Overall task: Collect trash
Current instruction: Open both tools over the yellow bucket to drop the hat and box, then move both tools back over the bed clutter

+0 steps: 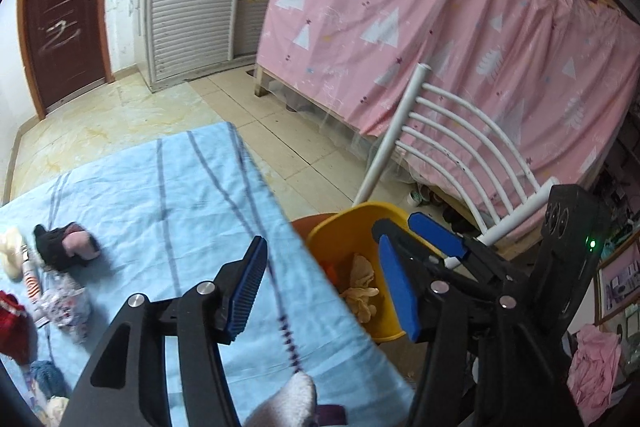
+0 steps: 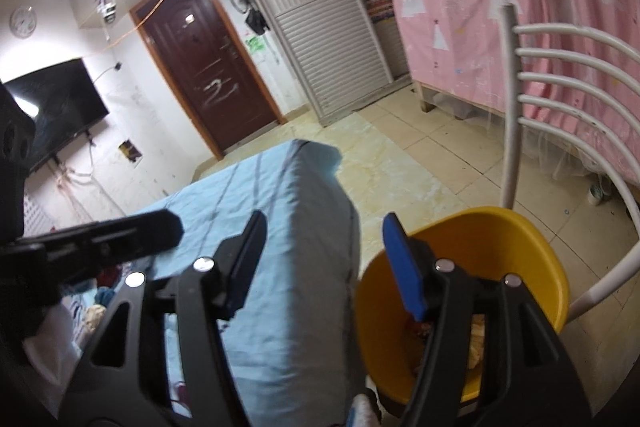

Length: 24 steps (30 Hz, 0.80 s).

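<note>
Blue-padded fingers (image 1: 246, 287) of the left gripper (image 1: 324, 287) fill the foreground of the left wrist view, spread wide with nothing between them, hanging over the near edge of a table covered in a light blue striped cloth (image 1: 160, 195). Just beyond the right finger stands a yellow bin (image 1: 344, 227), set on the floor against the table's side. Inside it lie crumpled yellowish paper wads (image 1: 360, 287) and something orange; the rest of its contents are hidden. The right gripper (image 1: 416, 239) shows over the bin's rim, its blue pads parted and empty.

From the right wrist view the right gripper (image 2: 324, 263) is likewise wide open, one finger over the cloth (image 2: 280, 227), the other over the bin (image 2: 500, 247), whose opening faces up.

On the cloth, well to the left, a scatter of small things lies loose: a dark glove-like bundle (image 1: 64, 243), a crumpled clear wrapper (image 1: 64, 303) and a red knitted piece (image 1: 14, 327). A white chair (image 1: 460, 147) stands behind the bin, before a pink curtain (image 1: 440, 7).
</note>
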Tool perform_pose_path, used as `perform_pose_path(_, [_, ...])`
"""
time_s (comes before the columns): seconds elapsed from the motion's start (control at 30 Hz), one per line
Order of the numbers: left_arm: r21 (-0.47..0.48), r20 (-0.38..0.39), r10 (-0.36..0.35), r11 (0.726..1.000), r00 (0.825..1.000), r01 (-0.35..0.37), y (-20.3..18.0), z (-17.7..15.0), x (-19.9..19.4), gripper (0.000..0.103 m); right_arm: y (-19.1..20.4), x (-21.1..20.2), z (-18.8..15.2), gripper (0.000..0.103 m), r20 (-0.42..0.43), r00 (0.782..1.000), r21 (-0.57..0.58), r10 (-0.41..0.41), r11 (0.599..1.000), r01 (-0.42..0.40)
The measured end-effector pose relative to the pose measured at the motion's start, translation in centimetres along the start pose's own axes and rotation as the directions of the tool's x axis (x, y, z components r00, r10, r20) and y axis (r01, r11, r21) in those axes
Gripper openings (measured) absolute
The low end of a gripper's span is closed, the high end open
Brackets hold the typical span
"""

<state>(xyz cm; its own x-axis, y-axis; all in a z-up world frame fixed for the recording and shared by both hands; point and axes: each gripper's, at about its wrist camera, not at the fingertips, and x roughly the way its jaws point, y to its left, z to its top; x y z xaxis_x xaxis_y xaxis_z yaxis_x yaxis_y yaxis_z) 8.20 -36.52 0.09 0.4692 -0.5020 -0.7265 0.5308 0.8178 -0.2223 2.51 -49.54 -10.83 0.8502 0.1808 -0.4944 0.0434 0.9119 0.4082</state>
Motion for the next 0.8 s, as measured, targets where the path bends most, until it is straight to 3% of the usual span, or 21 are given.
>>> perform_pose_path(0.37, [-0.091,0.060,0.021,0.996,0.998,-0.015,6.2,-0.7,-4.2,0.053,5.7,1.5,-0.1,0.064,-0.044,0.999,-0.089,0.024,0.996,-0.028])
perform_pose_path(0.8, [-0.210,0.090,0.106,0.974,0.990,-0.085,15.0,-2.4,-8.3,0.059,13.6,4.7,-0.9,0.069,-0.127,0.990,-0.221,0.062,0.971,-0.089])
